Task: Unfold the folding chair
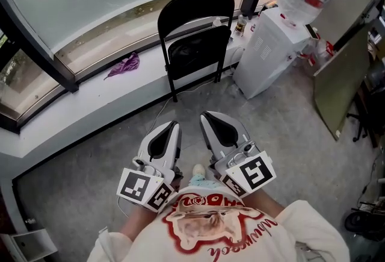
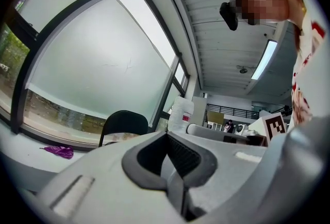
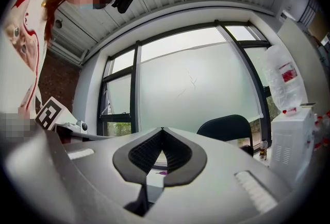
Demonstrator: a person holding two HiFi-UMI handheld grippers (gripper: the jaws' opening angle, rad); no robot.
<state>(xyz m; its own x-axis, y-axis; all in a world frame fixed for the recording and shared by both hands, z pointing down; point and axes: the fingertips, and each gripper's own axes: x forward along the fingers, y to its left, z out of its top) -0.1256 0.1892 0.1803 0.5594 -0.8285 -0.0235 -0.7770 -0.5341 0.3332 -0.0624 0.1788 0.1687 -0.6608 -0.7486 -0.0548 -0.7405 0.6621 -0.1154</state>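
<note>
Folding chair (image 1: 195,32), black, stands at the upper centre of the head view against the white window ledge (image 1: 90,98), its seat tipped up beneath the backrest. A purple cloth (image 1: 125,65) lies on the ledge to its left and a white water dispenser (image 1: 271,50) stands just to its right. Lower in the frame, the left gripper (image 1: 173,129) and right gripper (image 1: 207,119) sit side by side, well apart from the chair, each with jaws closed together on nothing.

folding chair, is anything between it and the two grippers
Nothing visible stands in the way. Only bare floor, with a thin cable lying on it, separates the left gripper and right gripper from the folding chair. The water dispenser stands beside the chair, not in front.
</note>
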